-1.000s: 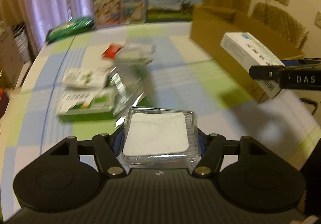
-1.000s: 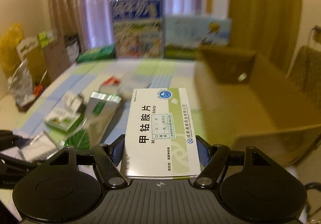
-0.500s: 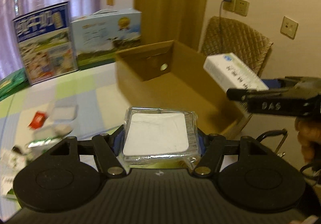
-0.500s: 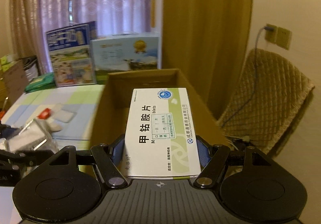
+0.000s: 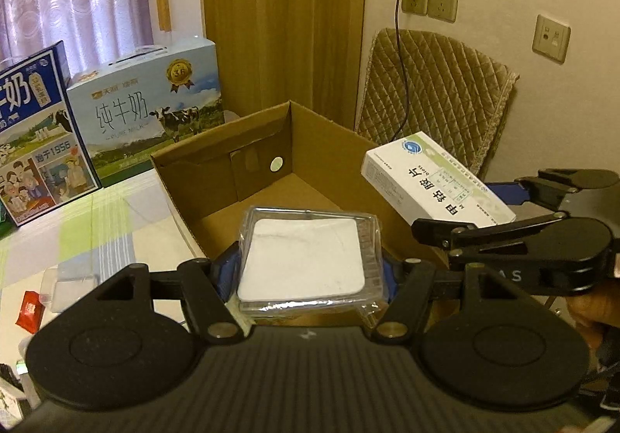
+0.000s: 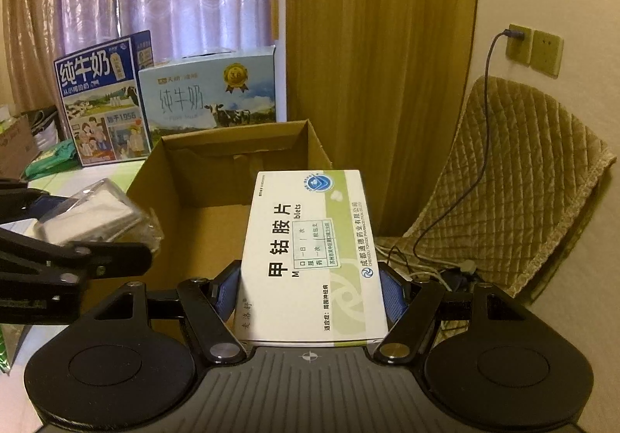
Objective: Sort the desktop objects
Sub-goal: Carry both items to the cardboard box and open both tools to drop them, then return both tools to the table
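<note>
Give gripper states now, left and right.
Left gripper: closed on clear plastic-wrapped white packet.
Right gripper: closed on white-and-green medicine box.

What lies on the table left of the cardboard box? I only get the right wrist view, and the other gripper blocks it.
Observer: A small red packet lies on the tablecloth, next to a clear plastic piece.
Operator: Anything marked inside the box?
Observer: Yes. The cardboard box has a round white spot on its far inner wall, beyond the clear packet held in the left gripper.
</note>
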The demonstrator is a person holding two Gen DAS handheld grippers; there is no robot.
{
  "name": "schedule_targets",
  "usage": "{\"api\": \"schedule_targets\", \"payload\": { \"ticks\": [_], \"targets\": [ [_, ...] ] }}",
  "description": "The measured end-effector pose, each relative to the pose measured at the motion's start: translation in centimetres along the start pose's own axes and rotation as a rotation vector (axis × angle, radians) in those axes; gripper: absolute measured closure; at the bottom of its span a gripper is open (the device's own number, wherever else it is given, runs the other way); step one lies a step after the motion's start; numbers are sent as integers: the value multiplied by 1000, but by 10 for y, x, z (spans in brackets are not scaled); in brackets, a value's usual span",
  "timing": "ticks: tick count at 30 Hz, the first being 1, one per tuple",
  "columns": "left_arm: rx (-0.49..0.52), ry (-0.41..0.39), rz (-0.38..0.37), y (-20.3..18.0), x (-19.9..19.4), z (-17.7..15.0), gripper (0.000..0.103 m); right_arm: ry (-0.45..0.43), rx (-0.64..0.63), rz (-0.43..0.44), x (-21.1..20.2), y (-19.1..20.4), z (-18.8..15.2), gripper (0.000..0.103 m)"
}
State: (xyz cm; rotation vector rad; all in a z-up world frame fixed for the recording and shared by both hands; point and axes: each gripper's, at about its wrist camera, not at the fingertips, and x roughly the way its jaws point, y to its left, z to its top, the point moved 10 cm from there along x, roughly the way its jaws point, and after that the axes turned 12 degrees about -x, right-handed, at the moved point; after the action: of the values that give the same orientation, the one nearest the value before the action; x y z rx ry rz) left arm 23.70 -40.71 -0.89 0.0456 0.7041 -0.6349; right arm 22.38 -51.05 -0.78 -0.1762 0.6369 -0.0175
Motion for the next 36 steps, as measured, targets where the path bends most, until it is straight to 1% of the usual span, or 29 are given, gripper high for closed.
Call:
{"api": "schedule_targets", "payload": {
  "ticks": [3, 6, 12, 19, 23, 25, 30, 36],
  "targets": [
    [-6, 5, -4, 1, 7, -1, 39, 1, -1, 0, 4, 0, 1, 35],
    [-1, -3, 2, 2, 8, -2, 29, 5, 0, 0, 6, 0, 0, 35],
    [-22, -48, 17, 11, -11, 0, 29, 11, -6, 6, 7, 3, -1, 35],
    [-93, -60, 37, 31, -34, -4, 27, 15, 7, 26, 12, 12, 1, 35],
    [-120, -56, 48, 41, -44, -13, 27, -6, 22, 40, 15, 14, 8, 34],
    [-129, -61, 54, 45, -50, -17, 26, -5, 34, 32, 14, 11, 9, 33],
    [-167, -64, 72, 58, -66, -31, 25, -29, 35, 14, -5, 14, 7, 30],
    [-216, -55, 97, 72, -91, -52, 23, -72, 75, 12, -44, 29, -1, 24]
  ]
}}
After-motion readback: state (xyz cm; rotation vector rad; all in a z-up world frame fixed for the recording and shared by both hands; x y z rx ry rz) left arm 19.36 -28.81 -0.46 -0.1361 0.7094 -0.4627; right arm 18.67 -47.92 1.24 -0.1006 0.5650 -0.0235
